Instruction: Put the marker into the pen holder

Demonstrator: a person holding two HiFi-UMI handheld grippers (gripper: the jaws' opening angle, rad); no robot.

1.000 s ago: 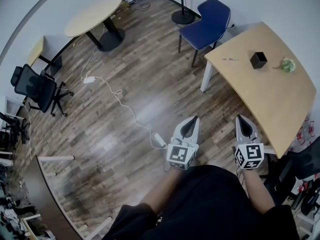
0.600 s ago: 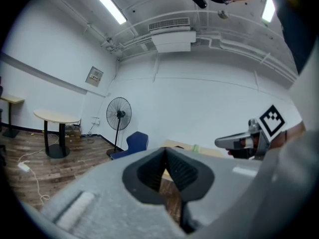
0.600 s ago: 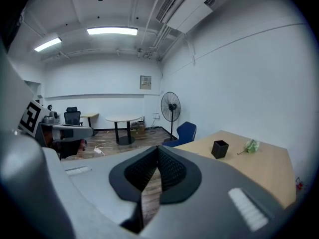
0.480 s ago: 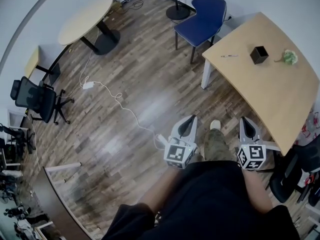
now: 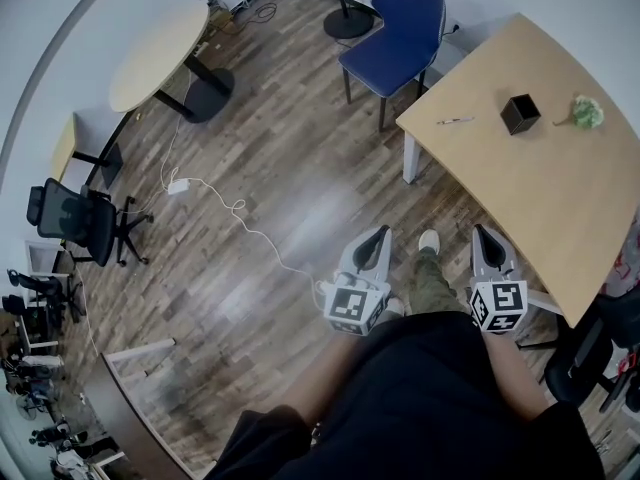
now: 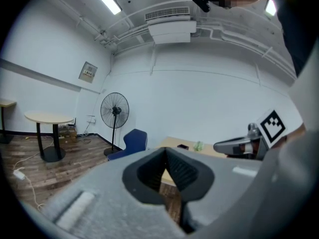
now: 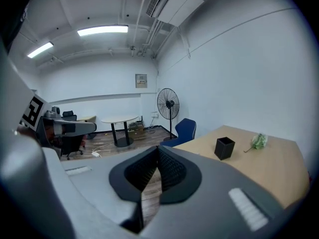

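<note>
Beside the blue chair (image 5: 395, 28), table (image 5: 540, 203) holds marker (image 5: 455, 121), pen holder (image 5: 520, 114); left claw (image 5: 377, 236), right claw (image 5: 484, 235) closed, empty.

You hold your left gripper (image 5: 377, 238) and right gripper (image 5: 485, 236) low before your waist, side by side and apart, both pointing forward. Each pair of jaws meets tip to tip with nothing between. Your forearms seem tucked close, mostly hidden by your clothing.
</note>
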